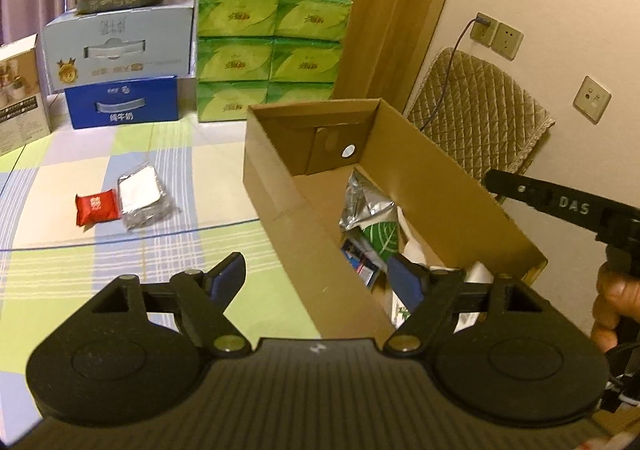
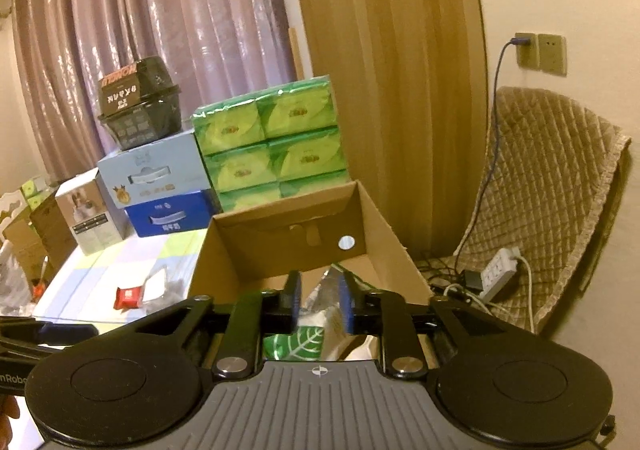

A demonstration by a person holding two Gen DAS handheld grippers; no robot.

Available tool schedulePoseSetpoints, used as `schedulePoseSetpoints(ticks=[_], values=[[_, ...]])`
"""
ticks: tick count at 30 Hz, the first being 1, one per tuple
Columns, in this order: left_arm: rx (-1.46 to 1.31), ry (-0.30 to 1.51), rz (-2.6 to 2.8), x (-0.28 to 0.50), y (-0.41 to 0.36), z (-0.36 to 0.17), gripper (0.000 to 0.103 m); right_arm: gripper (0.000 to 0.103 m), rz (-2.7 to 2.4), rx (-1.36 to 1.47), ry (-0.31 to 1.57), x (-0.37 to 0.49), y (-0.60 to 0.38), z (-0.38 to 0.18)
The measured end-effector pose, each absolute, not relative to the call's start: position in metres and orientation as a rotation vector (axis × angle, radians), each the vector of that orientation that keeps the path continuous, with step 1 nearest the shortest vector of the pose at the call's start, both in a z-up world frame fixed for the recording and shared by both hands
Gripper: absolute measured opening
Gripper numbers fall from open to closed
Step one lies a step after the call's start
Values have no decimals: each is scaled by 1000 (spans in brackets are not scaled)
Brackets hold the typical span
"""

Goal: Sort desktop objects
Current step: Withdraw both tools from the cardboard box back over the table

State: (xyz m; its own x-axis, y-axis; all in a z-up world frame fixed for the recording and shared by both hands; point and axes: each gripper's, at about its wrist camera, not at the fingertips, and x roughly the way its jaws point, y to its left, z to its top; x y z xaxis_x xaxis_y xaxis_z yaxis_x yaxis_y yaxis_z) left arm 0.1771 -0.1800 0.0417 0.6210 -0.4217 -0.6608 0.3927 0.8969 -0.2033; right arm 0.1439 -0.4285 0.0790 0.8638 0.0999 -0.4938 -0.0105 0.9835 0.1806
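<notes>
Cardboard box (image 1: pixel 280 185) long axis runs away from camera, open top up.

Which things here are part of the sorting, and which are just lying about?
Job:
cardboard box
red packet
clear-wrapped white packet
silver pouch, in the box
left tongs
right tongs

Lying about:
green tissue packs
blue milk cartons
quilted chair

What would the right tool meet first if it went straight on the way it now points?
Probably the silver foil pouch lying in the cardboard box: it sits right between and ahead of the right tool. Beyond it is the box's far wall, though depth is unclear.
</notes>
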Motion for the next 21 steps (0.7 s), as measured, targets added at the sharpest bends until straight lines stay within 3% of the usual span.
schedulePoseSetpoints(ticks=[8, 21], values=[[-37, 772, -433, 161, -159, 41, 80, 43, 37, 213, 507, 118, -426, 88], [-8, 739, -326, 128, -103, 53, 98, 90, 163, 191, 500, 88, -353, 102]])
